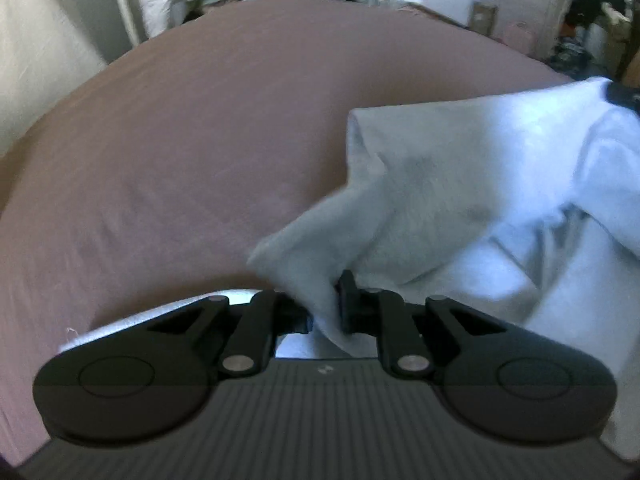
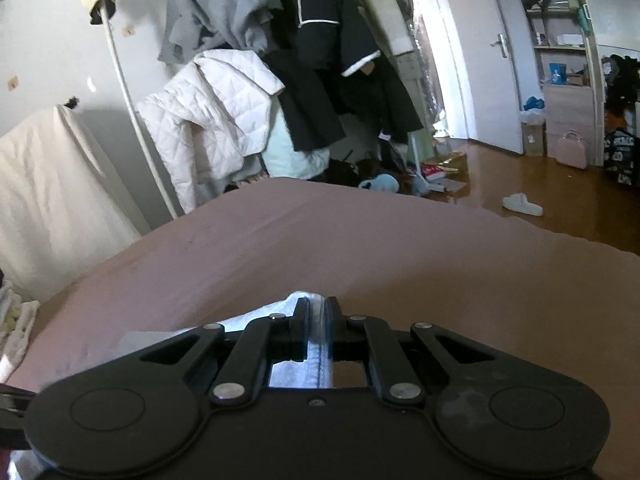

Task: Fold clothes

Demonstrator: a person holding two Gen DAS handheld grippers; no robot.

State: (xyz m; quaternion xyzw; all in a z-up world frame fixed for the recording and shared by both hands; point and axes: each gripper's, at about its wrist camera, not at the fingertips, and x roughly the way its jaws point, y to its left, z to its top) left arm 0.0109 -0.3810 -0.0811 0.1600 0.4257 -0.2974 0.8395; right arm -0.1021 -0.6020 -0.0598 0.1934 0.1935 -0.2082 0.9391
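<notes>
Left gripper (image 1: 325, 312) pinching a bunched corner of the white garment (image 1: 460, 184), cloth lifted above the pink bed sheet (image 1: 180, 160) (rumpled, hanging rightward), right gripper (image 2: 318, 332) pressed together on a hemmed white edge, jackets (image 2: 304, 80) hanging behind the bed.

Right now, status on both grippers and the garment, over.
Left gripper shut on white garment, fabric bunched and lifted. Right gripper shut on its seamed edge. Brown bedsheet ahead, nothing in the way.
</notes>
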